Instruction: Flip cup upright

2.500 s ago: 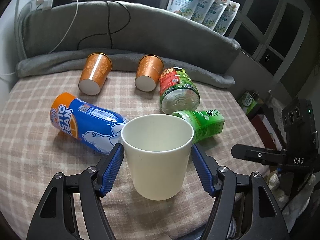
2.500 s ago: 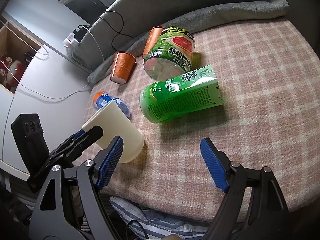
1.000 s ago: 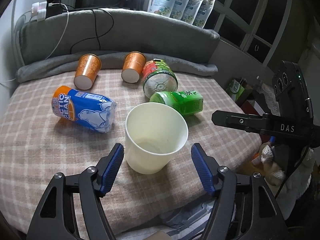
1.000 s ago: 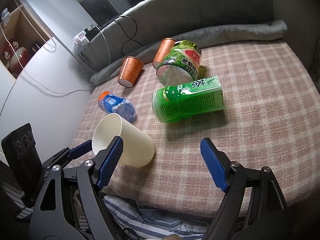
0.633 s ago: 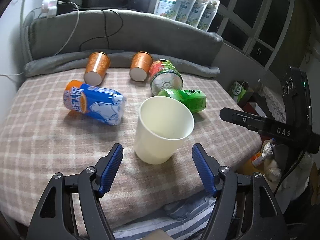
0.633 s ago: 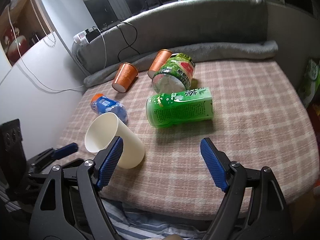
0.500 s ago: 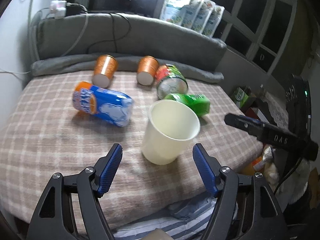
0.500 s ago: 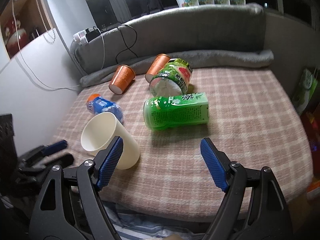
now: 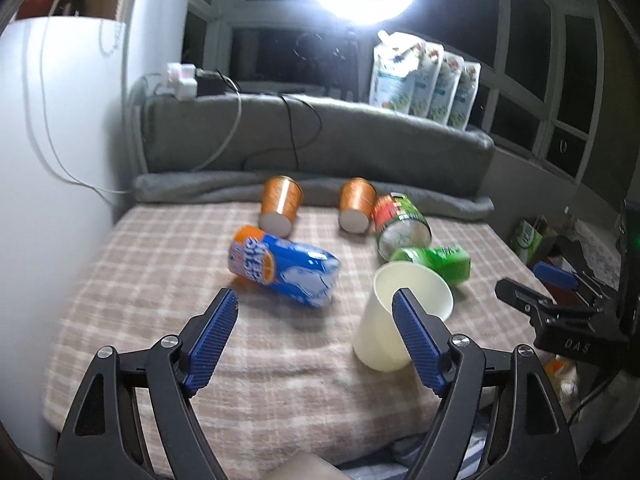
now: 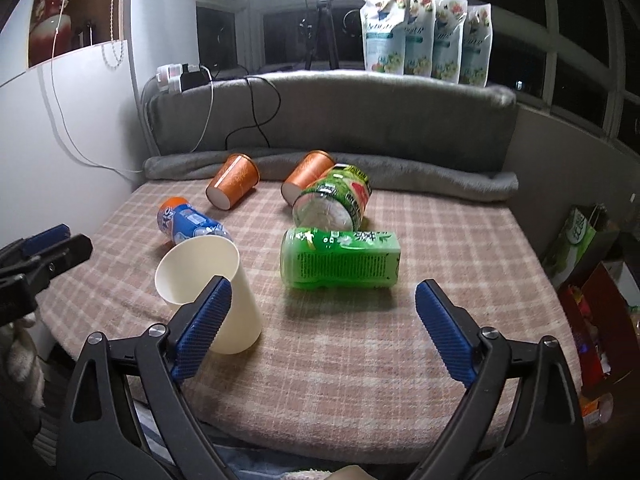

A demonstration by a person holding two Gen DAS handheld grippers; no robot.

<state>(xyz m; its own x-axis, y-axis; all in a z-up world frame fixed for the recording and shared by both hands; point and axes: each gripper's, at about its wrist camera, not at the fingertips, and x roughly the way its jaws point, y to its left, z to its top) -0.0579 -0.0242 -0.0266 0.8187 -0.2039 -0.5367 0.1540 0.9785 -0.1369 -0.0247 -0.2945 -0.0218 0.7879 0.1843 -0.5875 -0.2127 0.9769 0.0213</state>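
While both tools gape, one cream cup (image 10: pixel 208 280) stands upright — two orange cups (image 10: pixel 232 187) lie.

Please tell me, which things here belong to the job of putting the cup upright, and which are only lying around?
For the job:
- white cup, standing mouth up
- left gripper, open
- right gripper, open

Only lying around:
- blue bottle
- green carton
- red-green bottle
- two orange cups
- pouches on the ledge
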